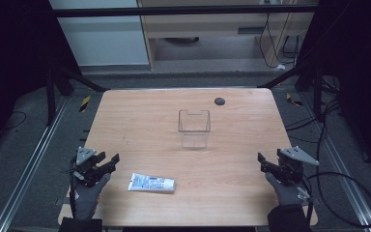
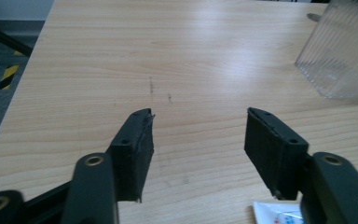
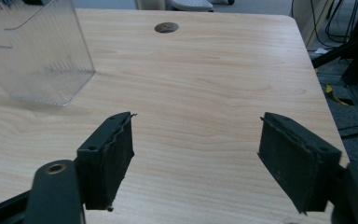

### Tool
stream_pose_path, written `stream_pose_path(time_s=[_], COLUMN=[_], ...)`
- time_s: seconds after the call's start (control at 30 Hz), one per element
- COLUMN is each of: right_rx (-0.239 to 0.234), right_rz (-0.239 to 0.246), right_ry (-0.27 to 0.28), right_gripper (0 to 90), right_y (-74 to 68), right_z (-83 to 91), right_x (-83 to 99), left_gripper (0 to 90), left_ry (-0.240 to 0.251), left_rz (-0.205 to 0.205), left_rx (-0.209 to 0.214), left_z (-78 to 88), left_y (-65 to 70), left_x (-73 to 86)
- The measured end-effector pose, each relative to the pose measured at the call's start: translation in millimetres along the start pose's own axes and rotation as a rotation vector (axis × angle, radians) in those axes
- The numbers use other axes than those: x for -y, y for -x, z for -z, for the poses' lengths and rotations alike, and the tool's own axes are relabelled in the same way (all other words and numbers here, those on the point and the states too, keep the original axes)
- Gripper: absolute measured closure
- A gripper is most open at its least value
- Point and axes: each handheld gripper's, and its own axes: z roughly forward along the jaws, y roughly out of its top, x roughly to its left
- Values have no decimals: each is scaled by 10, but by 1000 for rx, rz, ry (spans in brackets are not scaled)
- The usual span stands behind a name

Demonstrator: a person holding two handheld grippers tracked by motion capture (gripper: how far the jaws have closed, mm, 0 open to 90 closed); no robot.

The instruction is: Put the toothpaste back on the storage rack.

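Jaws of left gripper (image 1: 107, 162) and right gripper (image 1: 263, 162) gape empty; left should straddle the flat white tube (image 1: 151, 183) squarely (clear plastic bin (image 1: 193, 128) waits beyond).

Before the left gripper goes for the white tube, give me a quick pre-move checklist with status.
1. Left gripper jaws open, nothing between them: ok.
2. Right gripper jaws open and empty, apart from everything: ok.
3. White squeeze tube with blue print lying flat on the light wooden table, just right of the left gripper: ok.
4. Path from left gripper to tube free of other things: ok.
5. Clear ribbed plastic container upright at the table's middle, open top, looks empty: ok.
6. Which end of the tube carries the cap: cannot tell.
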Motion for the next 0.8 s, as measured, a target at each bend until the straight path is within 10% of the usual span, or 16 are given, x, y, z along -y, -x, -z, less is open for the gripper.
stream_pose_path(time_s=[0.43,0.8], right_rx=[-59,-90], right_rz=[21,36], right_ry=[-31,-57], right_gripper=[365,359], right_y=[-154,-245], right_z=[13,-22], right_x=[-11,-10], left_gripper=[752,850], left_ry=[-43,-85], left_rz=[-44,-101], left_rx=[117,159], left_z=[-16,-129], left_y=[338,632], left_x=[-40,-52])
